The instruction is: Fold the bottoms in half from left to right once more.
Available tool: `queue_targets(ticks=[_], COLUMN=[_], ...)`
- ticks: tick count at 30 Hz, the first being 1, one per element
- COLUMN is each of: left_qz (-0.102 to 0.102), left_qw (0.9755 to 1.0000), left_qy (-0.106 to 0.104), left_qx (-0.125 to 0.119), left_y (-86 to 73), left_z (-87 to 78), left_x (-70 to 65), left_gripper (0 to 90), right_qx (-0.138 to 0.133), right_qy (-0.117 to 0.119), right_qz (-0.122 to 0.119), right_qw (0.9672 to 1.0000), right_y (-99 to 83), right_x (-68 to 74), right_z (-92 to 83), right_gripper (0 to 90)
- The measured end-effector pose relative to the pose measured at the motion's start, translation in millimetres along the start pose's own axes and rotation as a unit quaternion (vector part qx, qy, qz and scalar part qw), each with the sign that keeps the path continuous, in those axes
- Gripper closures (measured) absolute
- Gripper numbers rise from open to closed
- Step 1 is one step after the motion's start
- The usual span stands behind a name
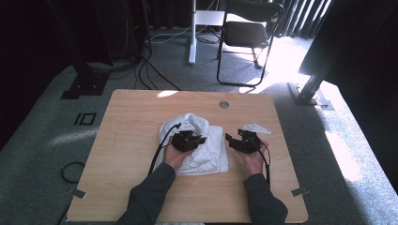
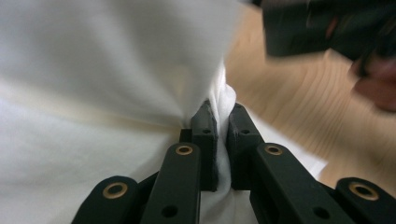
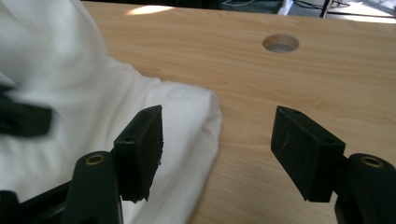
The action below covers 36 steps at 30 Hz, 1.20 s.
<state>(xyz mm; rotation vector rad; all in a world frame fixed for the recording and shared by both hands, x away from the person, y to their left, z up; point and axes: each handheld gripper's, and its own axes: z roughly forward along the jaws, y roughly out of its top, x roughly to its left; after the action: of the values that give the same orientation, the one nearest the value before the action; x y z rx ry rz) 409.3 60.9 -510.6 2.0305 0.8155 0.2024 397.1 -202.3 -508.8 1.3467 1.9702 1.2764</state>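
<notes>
On the wooden table (image 1: 141, 187), slightly right of its middle, lies a white cloth (image 1: 209, 157); it is folded into a rough rectangle, with a looser, bunched portion raised at its far side and soft creases running across the top layers; the fabric is plain white, without visible print or pattern, and its near right corner lies flat against the wood in a rounded fold. The left gripper (image 1: 199, 139) sits over the cloth, held in the person's left hand (image 1: 174, 157); in the left gripper view its jaws are closed on a pinched ridge of the white cloth (image 2: 116, 93), the fabric drawn up between the pads and gathered into tight wrinkles that radiate from the pinch. The right gripper (image 1: 231, 139) stands just beside the cloth's right edge, held in the right hand (image 1: 253, 161); in the right gripper view its jaws stand well apart with nothing between them but bare table; the left pad overlaps the cloth's edge (image 3: 177, 126) in the picture, though contact cannot be confirmed. A round hole (image 3: 280, 43) pierces the tabletop beyond the grippers, well apart from the cloth; a folding chair (image 1: 248, 33) stands on the carpet behind the table.
</notes>
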Motion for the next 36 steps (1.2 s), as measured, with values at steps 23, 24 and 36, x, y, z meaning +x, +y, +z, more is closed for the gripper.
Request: queue_targets(ticks=[23,24,36], left_qz=[0.060,0.058,0.052], left_qw=[0.9977,0.9975,0.9949], left_qy=[-0.007,-0.012,-0.043], left_qx=[-0.030,-0.038,-0.075], left_y=[-4.0,-2.4,18.3], left_z=[-11.5,-15.3,-32.3], left_x=[-15.1,-16.1,-39.1], left_gripper=[85.2,85.8,85.7], right_qx=[0.018,0.016,-0.039], right_qy=[0.107,0.101,0.089], right_qz=[-0.062,-0.061,-0.055], right_qw=[0.9921,0.9928,0.9938], right_y=[48.1,48.2,60.8], right_x=[61.5,58.6,51.4], right_z=[41.8,41.4,2.2], right_gripper=[76.1,80.1,82.1])
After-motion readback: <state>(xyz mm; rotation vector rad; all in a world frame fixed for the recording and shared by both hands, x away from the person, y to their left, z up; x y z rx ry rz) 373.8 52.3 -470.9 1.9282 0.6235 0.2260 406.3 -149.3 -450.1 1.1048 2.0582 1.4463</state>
